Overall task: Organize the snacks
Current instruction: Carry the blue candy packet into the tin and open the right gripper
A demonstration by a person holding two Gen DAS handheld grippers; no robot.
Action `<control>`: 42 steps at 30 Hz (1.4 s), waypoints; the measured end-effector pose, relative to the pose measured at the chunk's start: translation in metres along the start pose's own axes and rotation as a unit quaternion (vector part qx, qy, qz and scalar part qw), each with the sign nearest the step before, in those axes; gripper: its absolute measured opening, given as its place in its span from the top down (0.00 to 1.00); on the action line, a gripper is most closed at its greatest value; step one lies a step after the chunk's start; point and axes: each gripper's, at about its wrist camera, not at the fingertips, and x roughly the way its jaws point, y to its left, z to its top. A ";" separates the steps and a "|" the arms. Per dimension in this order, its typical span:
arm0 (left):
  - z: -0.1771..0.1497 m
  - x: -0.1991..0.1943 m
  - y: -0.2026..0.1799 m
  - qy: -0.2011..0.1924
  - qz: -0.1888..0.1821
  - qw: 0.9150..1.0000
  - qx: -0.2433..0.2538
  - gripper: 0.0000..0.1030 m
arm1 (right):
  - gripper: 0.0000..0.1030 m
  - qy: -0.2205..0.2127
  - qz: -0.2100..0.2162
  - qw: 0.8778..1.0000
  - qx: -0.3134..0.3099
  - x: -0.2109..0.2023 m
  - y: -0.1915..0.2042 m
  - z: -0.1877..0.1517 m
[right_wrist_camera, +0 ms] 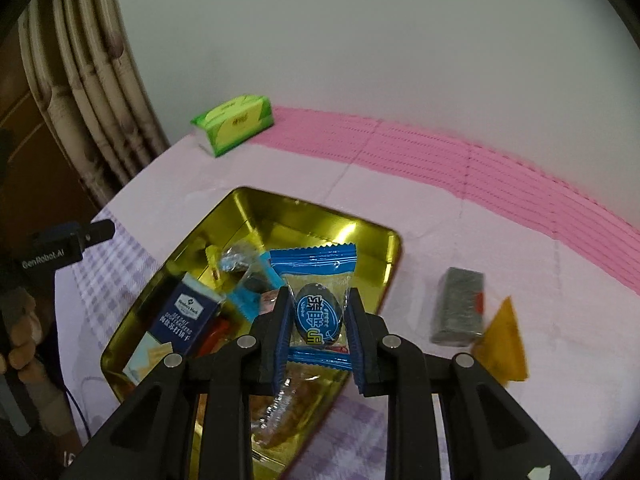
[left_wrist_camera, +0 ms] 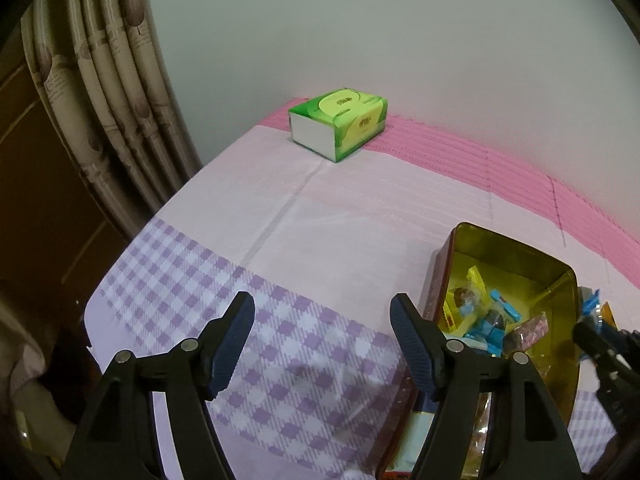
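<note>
Pinching blue snack packet [right_wrist_camera: 318,308] upright, right gripper [right_wrist_camera: 319,330].

One gold tin [right_wrist_camera: 372,236], one green tissue box [left_wrist_camera: 339,122], one navy cracker box [right_wrist_camera: 186,316], one grey packet [right_wrist_camera: 460,306], one yellow packet [right_wrist_camera: 506,344], two grippers [left_wrist_camera: 322,334] [right_wrist_camera: 318,320], several wrapped sweets, number unclear.

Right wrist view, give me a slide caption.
Right gripper holds a blue-wrapped candy above the gold tin.
</note>
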 end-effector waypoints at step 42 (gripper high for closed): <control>-0.009 0.007 -0.015 0.023 -0.022 0.999 0.010 0.31 | 0.52 -0.033 -0.022 0.999 0.031 -0.023 -0.013 -0.010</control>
